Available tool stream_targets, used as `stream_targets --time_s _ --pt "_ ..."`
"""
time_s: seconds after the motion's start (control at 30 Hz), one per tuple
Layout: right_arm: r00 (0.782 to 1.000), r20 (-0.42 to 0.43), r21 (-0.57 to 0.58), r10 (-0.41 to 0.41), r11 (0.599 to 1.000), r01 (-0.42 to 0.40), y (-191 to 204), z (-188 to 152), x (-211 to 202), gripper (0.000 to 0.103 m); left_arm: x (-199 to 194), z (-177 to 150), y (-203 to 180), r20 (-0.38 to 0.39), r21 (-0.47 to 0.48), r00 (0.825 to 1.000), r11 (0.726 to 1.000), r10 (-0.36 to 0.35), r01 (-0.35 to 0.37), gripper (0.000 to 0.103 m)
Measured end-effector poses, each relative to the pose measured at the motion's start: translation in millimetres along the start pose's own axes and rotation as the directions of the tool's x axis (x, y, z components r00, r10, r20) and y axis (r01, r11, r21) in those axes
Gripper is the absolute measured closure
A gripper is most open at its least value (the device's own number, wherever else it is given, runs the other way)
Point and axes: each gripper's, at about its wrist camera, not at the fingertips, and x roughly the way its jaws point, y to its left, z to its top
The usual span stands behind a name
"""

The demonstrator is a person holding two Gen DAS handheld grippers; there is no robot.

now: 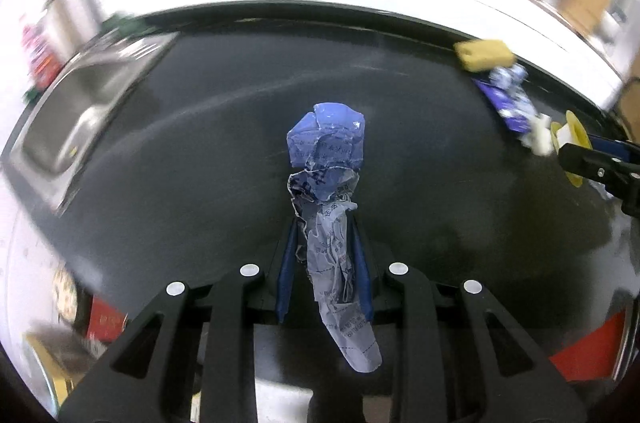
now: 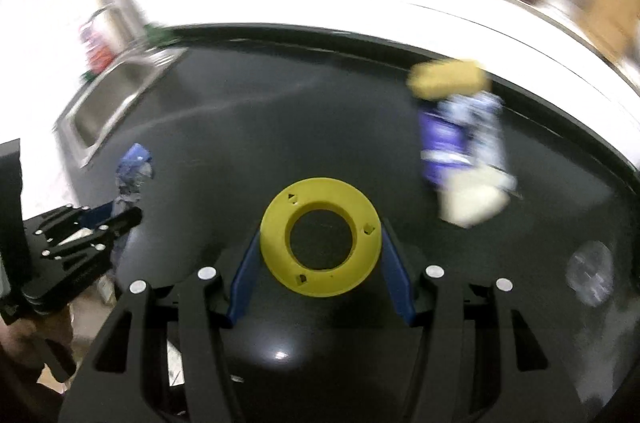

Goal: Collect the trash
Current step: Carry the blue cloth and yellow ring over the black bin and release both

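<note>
We carry trash | left gripper (image 1: 326, 247) clenched on crumpled blue paper wrapper (image 1: 326, 159) | right gripper (image 2: 320, 255) grasping yellow plastic ring (image 2: 320, 237), both lifted above dark surface (image 1: 200, 143) for disposal

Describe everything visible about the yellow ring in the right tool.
The yellow ring is a flat, matte disc that looks like plastic, with a large round centre hole and three small notches spaced around its face. It is whole and clean. It faces the right wrist camera almost squarely, held off the dark countertop by the right tool, whose blue fingers press its left and right edges. Nothing else touches it.
</note>
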Motion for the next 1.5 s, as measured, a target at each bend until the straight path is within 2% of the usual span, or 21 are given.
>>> stream_targets --time_s 0.1,0.17,0.27,0.43,0.47,0.53,0.6,0.7,0.77,0.87,0.97,1.2,1.23,1.27,1.3,1.33,1.5 --pt "0.996 -0.024 -0.103 0.087 0.991 -0.089 57.4 12.4 15.9 0.048 -11.6 -22.2 49.5 -0.008 -0.104 0.998 0.992 0.065 -0.066 0.077" --pt "0.988 -0.049 -0.18 0.144 0.972 -0.15 100.2 17.8 25.6 0.048 -19.9 -42.8 83.8 -0.021 -0.176 0.993 0.977 0.117 -0.119 0.077" --pt "0.969 -0.105 -0.304 0.224 0.92 -0.246 171.2 16.6 39.7 0.048 -29.4 -74.7 124.4 -0.055 -0.271 0.984 0.946 0.169 -0.177 0.077" --pt "0.921 -0.228 -0.459 0.315 0.8 -0.387 282.0 -0.4 59.0 0.048 -48.2 -139.2 194.6 -0.126 -0.452 0.965 0.853 0.228 -0.261 0.077" --pt "0.913 -0.249 -0.476 0.322 0.781 -0.405 297.8 -5.3 61.7 0.048 -51.6 -154.1 208.5 -0.142 -0.487 0.961 0.829 0.237 -0.276 0.077" --pt "0.884 -0.313 -0.504 0.347 0.729 -0.464 337.1 -17.5 69.2 0.048 -55.0 -171.1 226.7 -0.164 -0.528 0.956 0.797 0.243 -0.294 0.077" --pt "0.862 -0.361 -0.517 0.356 0.693 -0.503 366.4 -28.6 75.7 0.048 -57.9 -191.4 242.4 -0.182 -0.57 0.952 0.763 0.246 -0.306 0.077" --pt "0.839 -0.416 -0.535 0.352 0.651 -0.538 402.6 -43.6 87.2 0.048 -57.0 -209.5 257.3 -0.193 -0.601 0.951 0.737 0.242 -0.309 0.077" --pt "0.825 -0.447 -0.531 0.346 0.639 -0.556 421.6 -50.8 97.0 0.048 -53.5 -216.8 264.2 -0.198 -0.61 0.952 0.73 0.236 -0.307 0.077" --pt "0.821 -0.472 -0.541 0.32 0.63 -0.557 443.8 -58.8 110.8 0.048 -47.1 -226.3 273.9 -0.21 -0.622 0.952 0.722 0.221 -0.305 0.077" --pt "0.815 -0.494 -0.53 0.302 0.639 -0.558 461.8 -63.8 124.9 0.048 -41.7 -231.3 281.2 -0.206 -0.636 0.957 0.716 0.205 -0.29 0.077" --pt "0.807 -0.518 -0.512 0.285 0.652 -0.559 481.4 -62.2 143.8 0.048 -33.4 -230.0 296.7 -0.185 -0.641 0.965 0.721 0.187 -0.262 0.076" --pt "0.807 -0.518 -0.512 0.284 0.653 -0.559 483.6 -61.2 144.8 0.047 -32.8 -229.5 298.7 -0.183 -0.639 0.965 0.723 0.187 -0.261 0.069" --pt "0.806 -0.519 -0.509 0.285 0.655 -0.559 485.2 -60.4 145.9 0.041 -31.7 -228.8 301.0 -0.191 -0.639 0.963 0.721 0.191 -0.269 0.063" --pt "0.804 -0.521 -0.504 0.287 0.657 -0.561 485.5 -59.0 145.6 0.037 -31.1 -229.1 302.4 -0.198 -0.639 0.961 0.718 0.193 -0.276 0.047" --pt "0.802 -0.521 -0.499 0.294 0.657 -0.565 484.3 -57.7 144.3 0.037 -31.4 -228.8 303.6 -0.205 -0.639 0.957 0.712 0.206 -0.29 0.04" --pt "0.804 -0.512 -0.507 0.303 0.649 -0.567 486.1 -53.0 142.5 0.034 -32.8 -229.6 309.5 -0.206 -0.65 0.956 0.701 0.21 -0.294 0.039"
